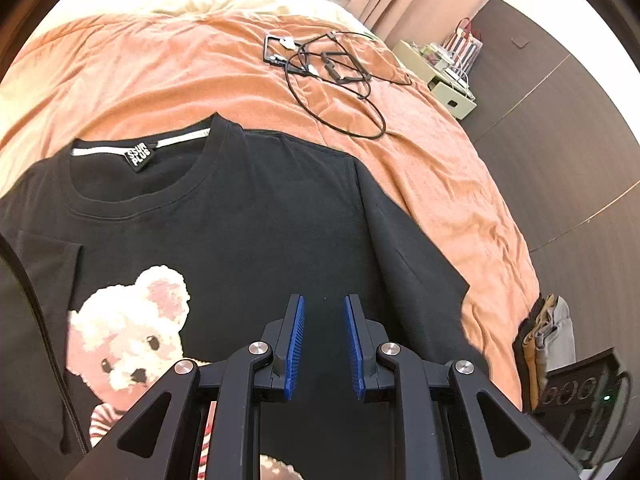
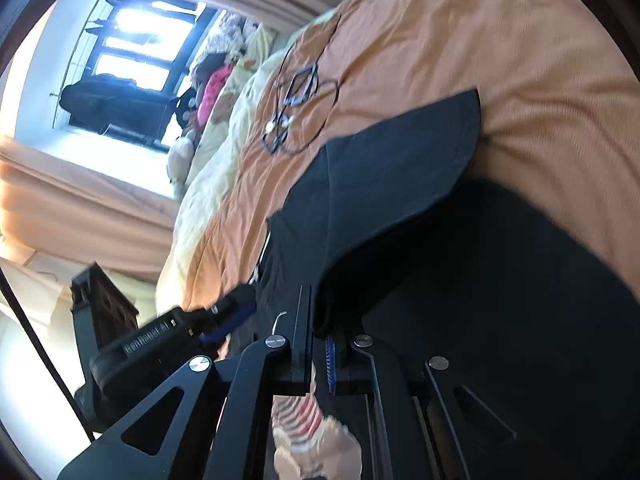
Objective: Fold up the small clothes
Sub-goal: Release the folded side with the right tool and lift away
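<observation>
A black T-shirt [image 1: 256, 208] with a white-and-pink bear print [image 1: 128, 328] lies face up on the orange blanket [image 1: 168, 68], collar toward the far side. My left gripper [image 1: 325, 298] hovers over the shirt's chest, open, with nothing between its blue pads. In the right wrist view my right gripper [image 2: 318, 312] has its jaws almost together on a fold of the black T-shirt [image 2: 400, 168], near the sleeve side. The cloth rises from the bed into the fingers. The left gripper [image 2: 246, 302] shows at the left of that view, over the shirt.
A tangle of black cables and small frames [image 1: 328, 64] lies on the blanket beyond the shirt. A white bedside cabinet [image 1: 444, 76] stands at the far right on the dark floor. Folded clothes [image 1: 544, 340] are stacked at the bed's right edge. A curtained window [image 2: 120, 60] is behind.
</observation>
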